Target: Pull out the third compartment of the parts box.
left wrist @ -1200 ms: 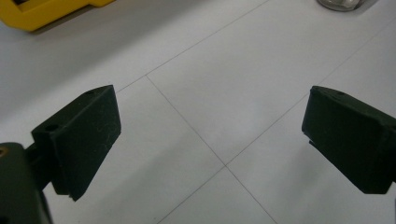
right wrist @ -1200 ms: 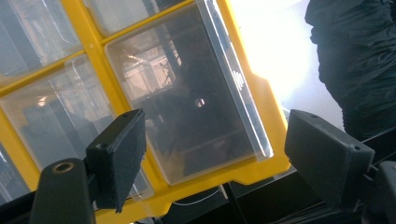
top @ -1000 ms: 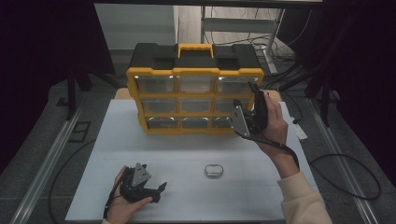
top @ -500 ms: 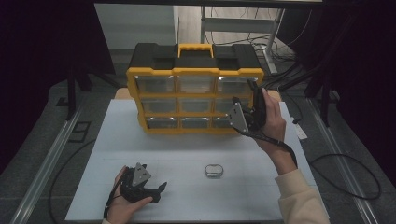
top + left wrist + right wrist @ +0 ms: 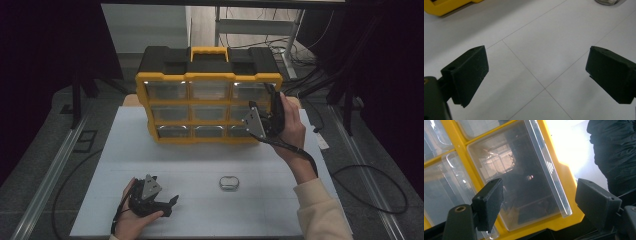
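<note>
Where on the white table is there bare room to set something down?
Free: the white table left of the yellow organizer, and the strip between the organizer and the small metal ring. Crowded: the near-left corner under the left gripper, and the organizer's right end by the right gripper.

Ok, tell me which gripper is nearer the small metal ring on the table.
Left. The left gripper rests beside the ring; the right gripper is up at the organizer's drawers.

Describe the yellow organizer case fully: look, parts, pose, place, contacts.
The organizer case has a yellow frame, a black back body and a yellow top handle. It stands upright at the far edge of the white table, its front a three-by-three grid of clear plastic drawers. The right gripper, jaws open, is at its right-hand drawers; contact cannot be told.
</note>
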